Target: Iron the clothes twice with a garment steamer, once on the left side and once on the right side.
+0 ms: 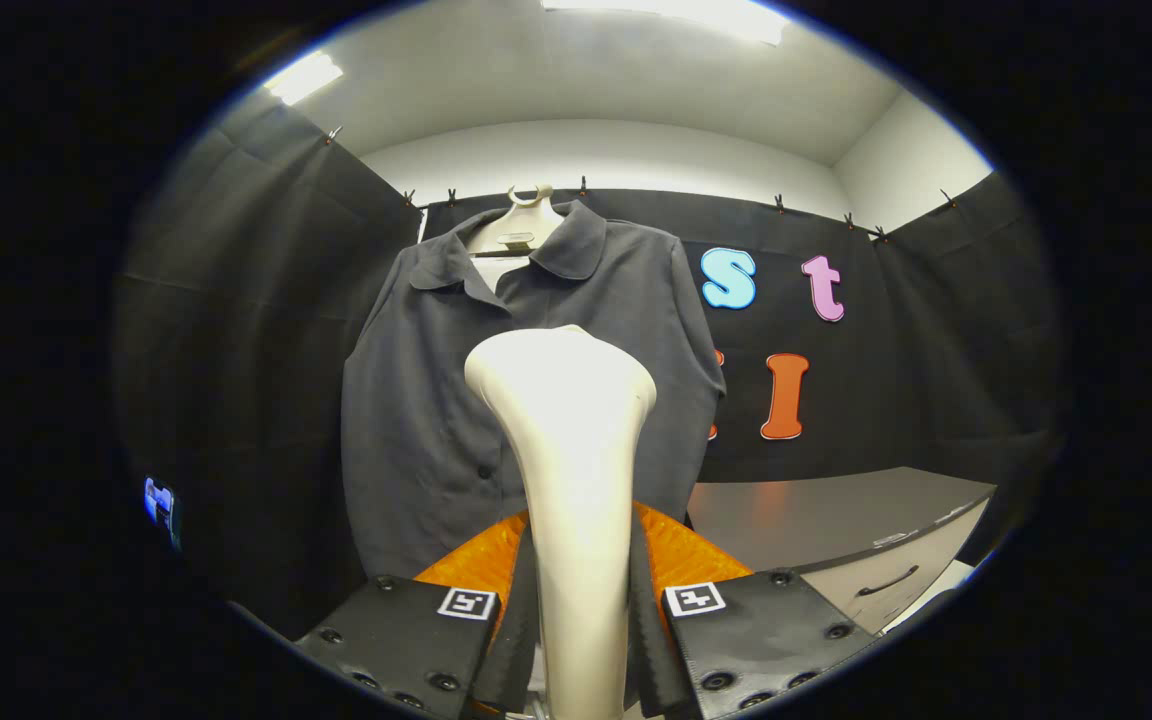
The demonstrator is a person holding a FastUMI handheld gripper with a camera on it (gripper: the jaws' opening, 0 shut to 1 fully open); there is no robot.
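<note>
1. Nearest are the gripper's (581, 625) fingers, pinching the steamer (568, 450) by its handle from both sides; I'd say that grip is to steer it like a wand.
2. The steamer's head rises at 12 o'clock from the fingers, facing the shirt (526, 390); whether it touches the cloth I cannot tell.
3. The shirt hangs on a hanger (528, 215) so its front stays flat; a counter (836, 520) sits at 3 o'clock.
</note>
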